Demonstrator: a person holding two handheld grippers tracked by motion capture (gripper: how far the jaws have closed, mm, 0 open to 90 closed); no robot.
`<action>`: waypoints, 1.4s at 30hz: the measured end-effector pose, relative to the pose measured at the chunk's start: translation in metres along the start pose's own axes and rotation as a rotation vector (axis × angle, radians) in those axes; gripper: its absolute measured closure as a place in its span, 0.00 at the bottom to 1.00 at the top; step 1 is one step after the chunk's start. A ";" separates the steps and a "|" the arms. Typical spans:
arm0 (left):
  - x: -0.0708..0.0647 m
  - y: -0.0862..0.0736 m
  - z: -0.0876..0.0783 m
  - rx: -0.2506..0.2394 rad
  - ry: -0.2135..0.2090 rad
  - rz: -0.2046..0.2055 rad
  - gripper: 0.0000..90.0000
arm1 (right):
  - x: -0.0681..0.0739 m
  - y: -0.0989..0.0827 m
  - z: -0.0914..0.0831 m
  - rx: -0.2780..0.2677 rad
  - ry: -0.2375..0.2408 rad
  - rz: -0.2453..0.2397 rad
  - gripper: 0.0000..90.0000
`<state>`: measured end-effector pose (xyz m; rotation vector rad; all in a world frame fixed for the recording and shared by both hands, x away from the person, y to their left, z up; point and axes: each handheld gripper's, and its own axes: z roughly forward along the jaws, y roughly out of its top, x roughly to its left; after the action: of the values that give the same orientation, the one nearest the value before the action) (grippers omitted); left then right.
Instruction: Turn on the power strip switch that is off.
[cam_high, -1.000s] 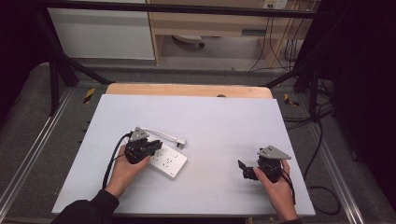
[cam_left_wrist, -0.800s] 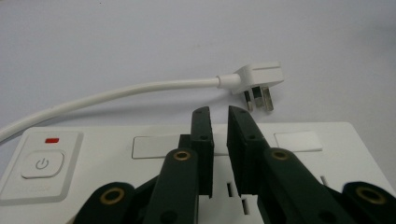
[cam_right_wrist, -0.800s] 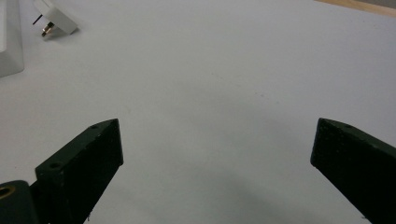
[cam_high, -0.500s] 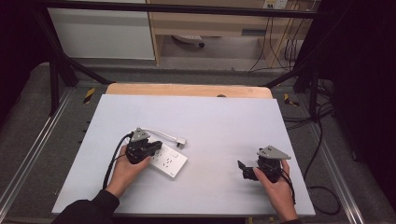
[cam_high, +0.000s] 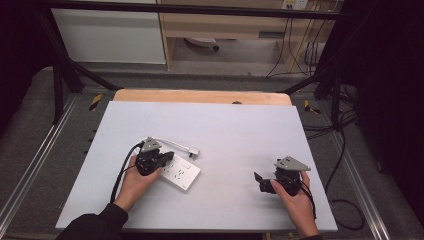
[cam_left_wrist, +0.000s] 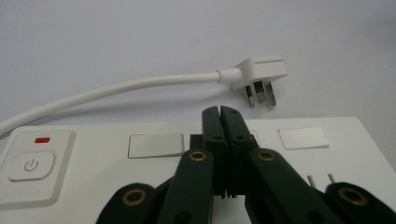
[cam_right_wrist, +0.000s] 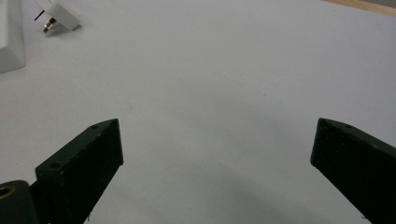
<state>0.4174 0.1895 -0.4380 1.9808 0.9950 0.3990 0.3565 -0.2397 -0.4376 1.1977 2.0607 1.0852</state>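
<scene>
A white power strip lies flat on the table, left of centre. Its white cable curves away to a three-pin plug lying loose just beyond the strip. My left gripper hovers over the strip's top face; its jaws have just been closing and now meet with nothing between them. The strip's power button is at the left in the left gripper view. My right gripper rests open at the table's right, pointing left over bare surface, with the plug far off.
The white table top has a wooden strip along its far edge. Black frame legs and cables stand on the floor beyond and to the right. A black cable trails from each gripper toward the near edge.
</scene>
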 end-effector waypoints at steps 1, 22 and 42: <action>0.000 0.000 0.000 0.000 0.001 0.002 0.99 | 0.000 0.000 0.000 0.001 0.000 0.000 0.03; 0.001 -0.001 0.001 -0.003 -0.006 0.009 1.00 | 0.001 0.000 0.000 0.006 0.000 -0.007 0.03; -0.005 0.000 0.004 -0.005 0.001 0.043 1.00 | 0.000 0.000 0.000 0.005 0.001 -0.007 0.03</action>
<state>0.4169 0.1835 -0.4399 2.0005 0.9519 0.4261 0.3563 -0.2395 -0.4379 1.1915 2.0682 1.0781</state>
